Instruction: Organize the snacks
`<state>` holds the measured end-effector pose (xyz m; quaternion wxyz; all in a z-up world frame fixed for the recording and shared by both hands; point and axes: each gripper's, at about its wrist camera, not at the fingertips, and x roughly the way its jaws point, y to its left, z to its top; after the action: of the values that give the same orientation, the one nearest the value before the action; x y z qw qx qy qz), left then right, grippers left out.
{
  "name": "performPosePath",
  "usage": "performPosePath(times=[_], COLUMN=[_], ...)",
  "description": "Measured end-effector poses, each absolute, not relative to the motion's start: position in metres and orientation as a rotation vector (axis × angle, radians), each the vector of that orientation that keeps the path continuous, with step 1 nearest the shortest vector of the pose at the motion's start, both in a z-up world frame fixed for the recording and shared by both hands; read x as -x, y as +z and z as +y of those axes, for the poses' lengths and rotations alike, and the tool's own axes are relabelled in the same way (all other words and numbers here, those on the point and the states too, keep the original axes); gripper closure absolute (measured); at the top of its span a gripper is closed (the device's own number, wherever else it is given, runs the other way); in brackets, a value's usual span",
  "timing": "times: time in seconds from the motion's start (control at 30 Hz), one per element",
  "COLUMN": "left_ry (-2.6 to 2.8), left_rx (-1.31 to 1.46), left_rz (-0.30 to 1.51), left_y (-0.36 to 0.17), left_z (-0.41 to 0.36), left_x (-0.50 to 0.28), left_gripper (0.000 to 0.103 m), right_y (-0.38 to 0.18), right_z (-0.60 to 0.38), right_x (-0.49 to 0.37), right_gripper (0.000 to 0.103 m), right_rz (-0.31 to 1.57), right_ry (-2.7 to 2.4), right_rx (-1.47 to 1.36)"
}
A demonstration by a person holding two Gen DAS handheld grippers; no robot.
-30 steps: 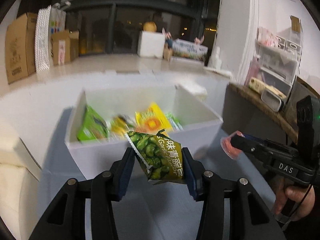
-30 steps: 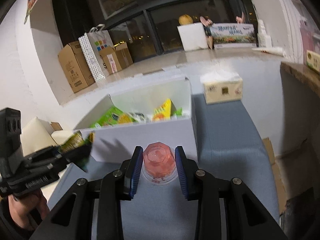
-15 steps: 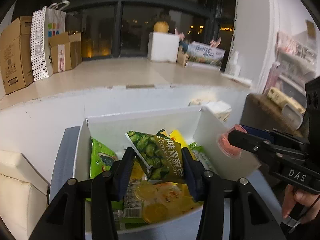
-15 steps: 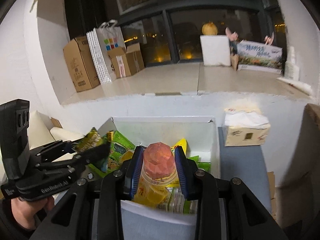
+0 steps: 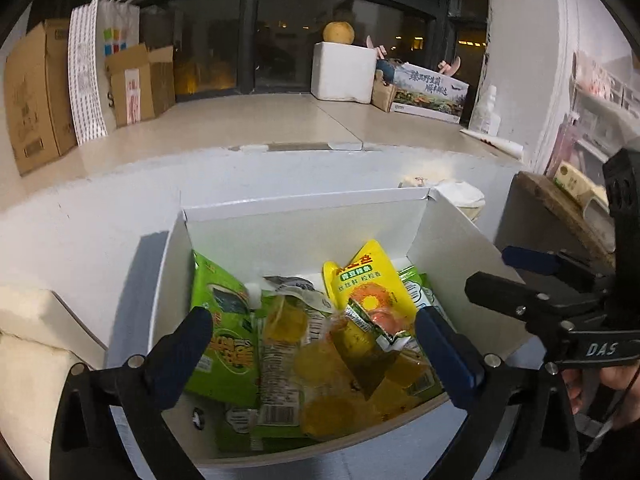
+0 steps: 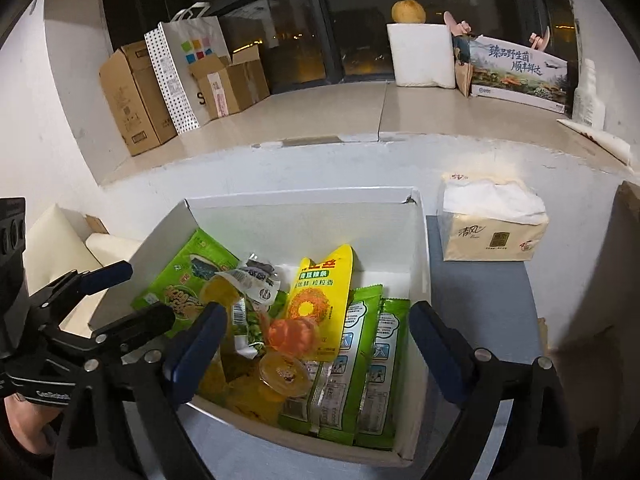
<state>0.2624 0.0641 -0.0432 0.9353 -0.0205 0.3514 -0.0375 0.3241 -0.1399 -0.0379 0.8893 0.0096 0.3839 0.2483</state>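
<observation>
White box (image 6: 304,216) sits on a blue-grey bench (image 6: 476,292), hard against a low white wall below a pale stone window ledge (image 6: 320,120). Night outside; dark glazing behind the ledge. On the ledge: cardboard boxes (image 6: 132,96) and a dotted paper bag (image 6: 180,64) at far left, a white foam box (image 6: 422,56) topped by a round yellow fruit (image 6: 408,11), and a printed carton (image 6: 520,74) at far right. A tissue pack (image 6: 494,224) lies on the bench just right of the box. Left gripper (image 5: 312,344) and right gripper (image 6: 316,340) both hang over the box, fingers spread and opening, gripping nothing. The pea packet (image 5: 368,356) and pink jelly cup (image 6: 290,332) lie loose in the box among green packets, a yellow pouch (image 6: 324,288) and yellow jelly cups.
</observation>
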Motion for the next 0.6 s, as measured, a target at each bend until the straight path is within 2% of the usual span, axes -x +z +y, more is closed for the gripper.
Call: performPosePath(times=[0.2,0.4,0.6], left_ry=[0.001,-0.003,0.029], left_rx=[0.031,0.122,0.131], left_rz=[0.643,0.490,0.453], left_y=[-0.014,0.036,0.058], left_z=[0.069,0.083,0.085], left_x=[-0.247,-0.195,-0.143], left_gripper=[0.000,0.000,0.000], right_y=[-0.010,0.054,0.081], right_z=[-0.141,-0.142,-0.157], right_x=[-0.309,-0.256,-0.211], right_gripper=[0.007,0.007,0.007], right_rz=[0.718,0.474,0.457], right_ry=[0.500,0.391,0.447], right_rx=[0.009,0.118,0.040])
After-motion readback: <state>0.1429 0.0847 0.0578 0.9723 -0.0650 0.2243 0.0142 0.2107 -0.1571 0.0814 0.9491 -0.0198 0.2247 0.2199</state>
